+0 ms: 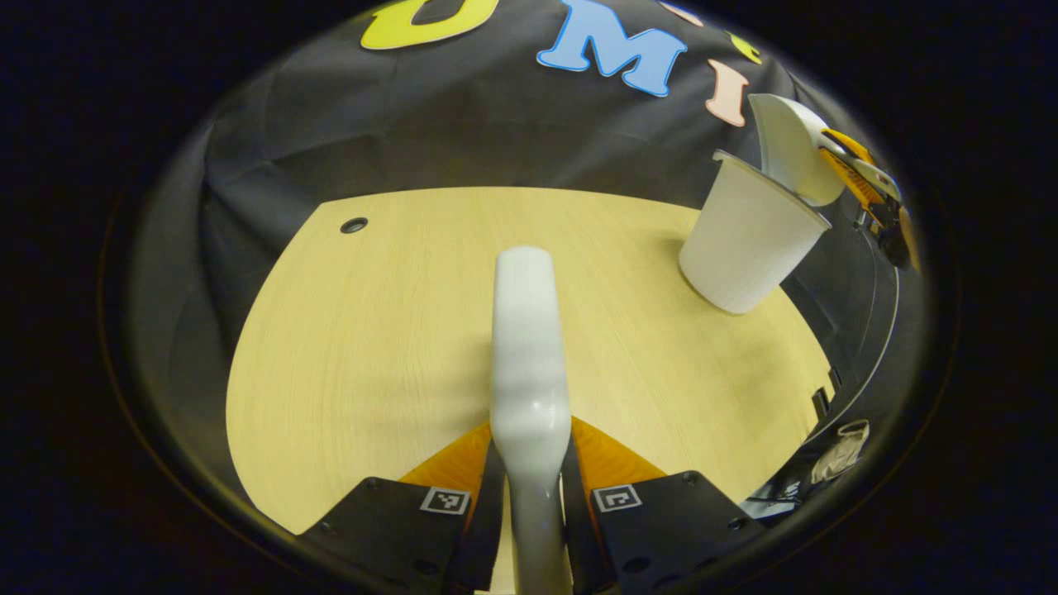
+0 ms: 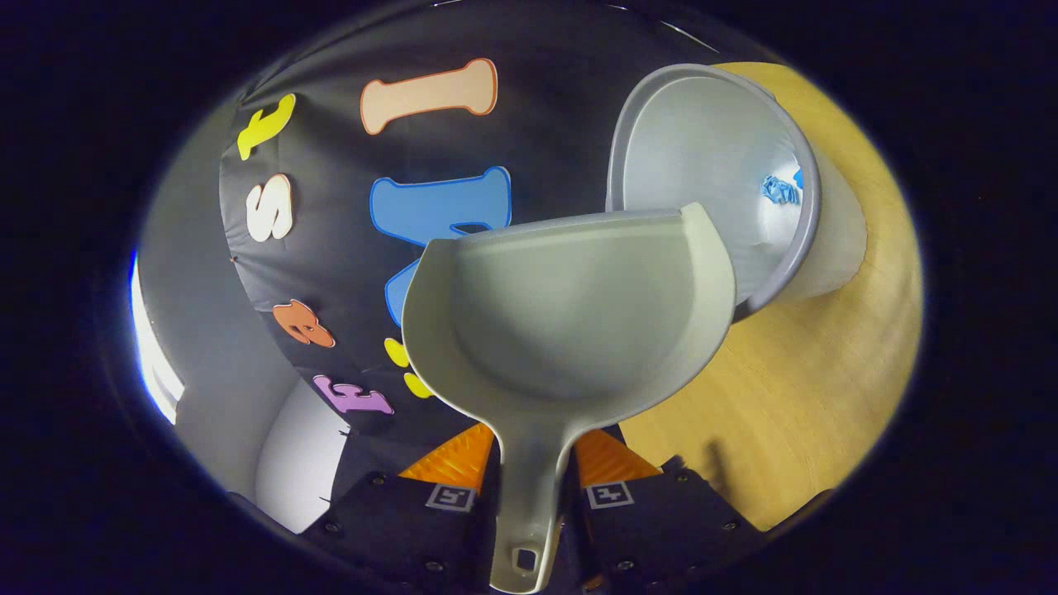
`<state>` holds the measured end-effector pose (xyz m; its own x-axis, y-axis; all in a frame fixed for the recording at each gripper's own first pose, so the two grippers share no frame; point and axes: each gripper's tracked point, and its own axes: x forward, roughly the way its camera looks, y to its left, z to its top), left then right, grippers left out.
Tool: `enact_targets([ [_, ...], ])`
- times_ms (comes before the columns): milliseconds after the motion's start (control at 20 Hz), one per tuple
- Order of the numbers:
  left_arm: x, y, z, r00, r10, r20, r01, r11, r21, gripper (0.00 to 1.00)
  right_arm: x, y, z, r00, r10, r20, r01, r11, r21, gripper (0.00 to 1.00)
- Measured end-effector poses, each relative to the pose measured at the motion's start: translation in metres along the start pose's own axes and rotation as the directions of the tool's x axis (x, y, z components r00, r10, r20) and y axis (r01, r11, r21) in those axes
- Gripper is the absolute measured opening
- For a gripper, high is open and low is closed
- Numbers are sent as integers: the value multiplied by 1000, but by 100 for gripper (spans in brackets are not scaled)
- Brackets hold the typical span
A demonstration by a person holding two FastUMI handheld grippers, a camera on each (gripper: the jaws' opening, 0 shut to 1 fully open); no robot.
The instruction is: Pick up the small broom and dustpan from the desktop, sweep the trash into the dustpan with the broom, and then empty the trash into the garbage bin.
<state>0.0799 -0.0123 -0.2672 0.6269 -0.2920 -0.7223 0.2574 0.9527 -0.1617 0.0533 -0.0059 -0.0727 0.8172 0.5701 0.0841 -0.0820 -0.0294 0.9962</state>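
My left gripper (image 1: 533,463) is shut on the small white broom (image 1: 529,347), which points forward over the wooden desktop (image 1: 372,330). At the far right of the desk stands the white garbage bin (image 1: 744,248). The white dustpan (image 1: 793,157) is tipped over its rim, held by the other gripper (image 1: 868,186). In the right gripper view, my right gripper (image 2: 533,463) is shut on the handle of the dustpan (image 2: 562,314). The pan's lip rests at the open mouth of the bin (image 2: 702,157). Blue crumpled trash (image 2: 779,190) lies inside the bin. The pan's scoop looks bare.
A dark cable hole (image 1: 354,225) sits at the desk's far left. The desk edge drops away at the right, where a pale crumpled item (image 1: 839,450) lies below. In the right gripper view, the desktop (image 2: 793,388) lies right of the pan and a white panel (image 2: 297,463) lower left.
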Motion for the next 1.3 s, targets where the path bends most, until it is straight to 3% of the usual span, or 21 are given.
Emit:
enact_targets([
  [150,2,3,0,1000,4,-3,-4,1000,-12,42,2,-8,-21,999,-51,-11,50,992,-113,34],
  [300,2,5,-1,1000,7,-7,-8,1000,-24,40,7,-24,-42,990,-140,-5,133,952,-277,34],
  [600,3,15,-5,999,31,-20,-33,997,-67,40,10,-62,-86,957,-289,25,256,800,-543,34],
  [900,6,25,-16,997,62,-36,-65,995,-74,38,12,-112,-118,900,-431,57,335,603,-724,35],
  [1050,10,24,-20,997,58,-41,-61,995,-80,42,8,-139,-127,867,-492,81,365,514,-776,35],
  [1150,12,25,-24,997,56,-45,-60,995,-78,42,8,-156,-130,844,-529,90,385,480,-789,34],
  [1250,14,25,-28,997,55,-53,-59,995,-78,38,11,-167,-132,825,-559,87,400,467,-789,34],
  [1300,15,24,-28,997,49,-58,-54,995,-84,40,11,-175,-135,816,-572,88,408,461,-788,34],
])
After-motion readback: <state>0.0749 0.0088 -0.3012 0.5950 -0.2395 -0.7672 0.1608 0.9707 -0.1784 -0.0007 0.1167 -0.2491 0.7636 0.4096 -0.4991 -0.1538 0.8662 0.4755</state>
